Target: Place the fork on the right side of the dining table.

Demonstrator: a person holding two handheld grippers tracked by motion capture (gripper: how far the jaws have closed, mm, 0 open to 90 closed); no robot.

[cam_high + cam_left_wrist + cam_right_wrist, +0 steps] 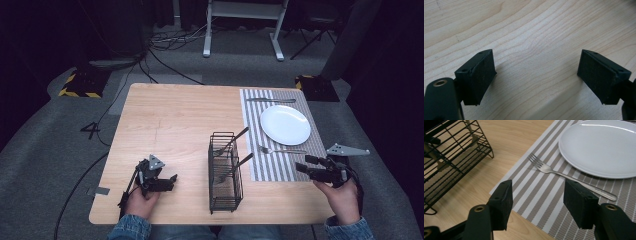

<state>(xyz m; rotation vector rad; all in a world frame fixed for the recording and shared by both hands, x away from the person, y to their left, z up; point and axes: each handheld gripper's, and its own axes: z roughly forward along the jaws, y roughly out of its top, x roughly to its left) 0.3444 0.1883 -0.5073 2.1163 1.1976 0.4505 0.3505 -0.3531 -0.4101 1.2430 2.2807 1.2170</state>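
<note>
Both my grippers, left (535, 75) and right (537, 202), gape wide, empty. I'd square the right over the fork (571, 178) handle, close low.

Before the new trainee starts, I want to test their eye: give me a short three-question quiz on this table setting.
1. True or false: the fork lies on the plate.
2. Which holds utensils: A the rack, B the plate, C the left gripper?
3. Fill in: the plate sits on a striped ____.

Key: 1 false, the fork lies on the mat beside the plate; 2 A; 3 mat.
</note>
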